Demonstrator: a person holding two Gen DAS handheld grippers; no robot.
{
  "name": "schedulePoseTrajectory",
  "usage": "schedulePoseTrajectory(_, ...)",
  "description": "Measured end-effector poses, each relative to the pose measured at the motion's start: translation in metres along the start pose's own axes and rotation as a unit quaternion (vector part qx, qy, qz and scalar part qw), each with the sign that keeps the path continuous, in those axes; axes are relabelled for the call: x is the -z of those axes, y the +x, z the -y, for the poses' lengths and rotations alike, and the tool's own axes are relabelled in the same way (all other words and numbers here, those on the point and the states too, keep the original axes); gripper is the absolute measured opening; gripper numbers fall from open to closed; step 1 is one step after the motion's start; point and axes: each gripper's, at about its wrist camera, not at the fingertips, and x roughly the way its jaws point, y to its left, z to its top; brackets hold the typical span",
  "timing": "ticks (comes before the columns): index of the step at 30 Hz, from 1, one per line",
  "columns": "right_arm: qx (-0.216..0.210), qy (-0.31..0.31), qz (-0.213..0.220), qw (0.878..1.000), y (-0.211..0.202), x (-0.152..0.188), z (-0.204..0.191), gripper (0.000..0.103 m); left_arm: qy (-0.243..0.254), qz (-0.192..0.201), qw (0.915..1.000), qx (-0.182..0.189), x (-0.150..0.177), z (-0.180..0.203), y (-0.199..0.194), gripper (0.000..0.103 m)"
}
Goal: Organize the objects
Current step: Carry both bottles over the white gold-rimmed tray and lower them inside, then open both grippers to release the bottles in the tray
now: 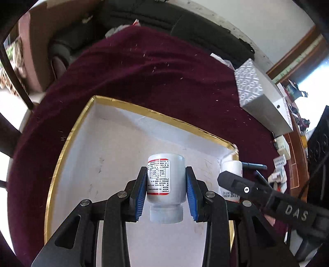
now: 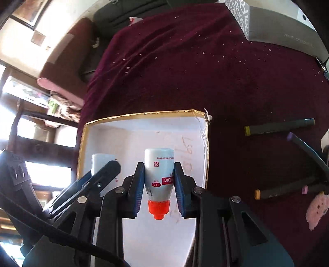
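Note:
My left gripper [image 1: 166, 184] is shut on a white pill bottle [image 1: 165, 180], held cap toward the camera over the white, gold-rimmed box [image 1: 115, 115]. My right gripper [image 2: 158, 184] is shut on a white squeeze bottle with an orange cap [image 2: 158, 180], also over the same box [image 2: 144, 116]. In the left wrist view the right gripper's finger [image 1: 242, 184] and its bottle [image 1: 231, 170] show at the box's right side. In the right wrist view the left gripper's finger [image 2: 98, 178] and the pill bottle [image 2: 100, 162] show at left.
The box sits on a maroon cloth [image 2: 216, 78]. Several markers [image 2: 279, 127] lie on the cloth to the right. A grey patterned carton [image 1: 261, 96] stands at the back right. A black bag [image 1: 164, 18] lies behind the cloth.

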Motion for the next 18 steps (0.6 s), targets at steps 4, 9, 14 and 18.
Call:
schedulePoseTrajectory(4, 0.019, 0.008, -0.001, 1.0, 0.012, -0.006, 0.005, 0.025, -0.006, -0.007, 0.9999, 0.013, -0.006, -0.005, 0.017, 0.03)
schedulePoseTrajectory(9, 0.032, 0.017, 0.0, 0.999, 0.016, -0.007, 0.013, 0.025, 0.0, -0.005, 0.9996, 0.027, -0.01, -0.007, 0.024, 0.03)
schedulePoseTrajectory(14, 0.042, 0.014, 0.003, 0.999, 0.017, -0.009, 0.016, 0.025, 0.013, 0.001, 0.9996, 0.026, -0.013, -0.005, 0.022, 0.036)
schedulePoseTrajectory(18, 0.026, 0.031, 0.003, 0.999, 0.01, -0.009, 0.025, 0.026, 0.017, 0.01, 0.9994, 0.028, -0.014, -0.002, 0.012, 0.039)
